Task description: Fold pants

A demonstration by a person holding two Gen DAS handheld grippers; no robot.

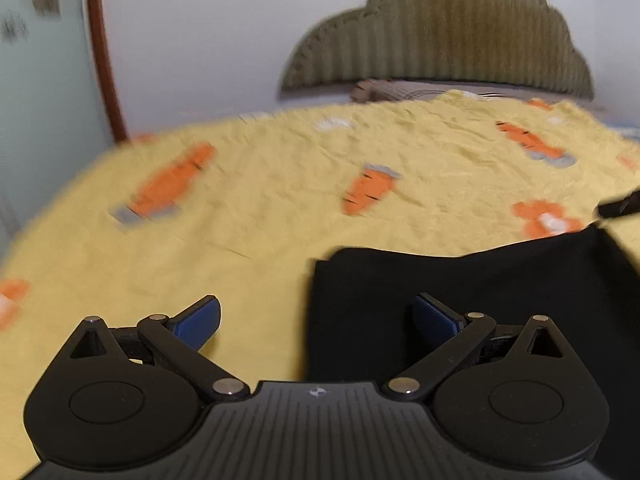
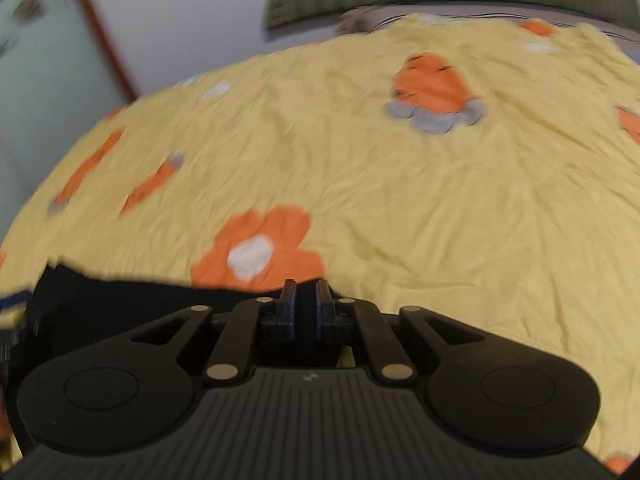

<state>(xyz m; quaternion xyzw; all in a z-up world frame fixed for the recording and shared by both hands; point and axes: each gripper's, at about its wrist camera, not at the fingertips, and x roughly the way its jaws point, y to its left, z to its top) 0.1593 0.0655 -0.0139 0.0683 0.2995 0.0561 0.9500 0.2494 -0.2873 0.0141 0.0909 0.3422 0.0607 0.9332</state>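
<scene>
The black pants (image 1: 480, 292) lie folded on the yellow sheet at the lower right of the left wrist view. Their left edge runs between the fingers of my left gripper (image 1: 316, 308), which is open wide. Its left pad (image 1: 198, 322) is over bare sheet and its right pad (image 1: 436, 320) is over the black cloth, neither pressing on it. In the right wrist view the pants (image 2: 120, 304) fill the lower left. My right gripper (image 2: 306, 300) is shut on their far right corner, with black fabric showing between the blue pads.
A yellow bedsheet (image 2: 400, 180) printed with orange carrots and flowers covers the bed. An olive ribbed headboard (image 1: 440, 32) stands at the back against a white wall. A brown curved frame (image 1: 102, 52) rises at the left. A dark blurred shape (image 1: 620, 206) pokes in at the right edge.
</scene>
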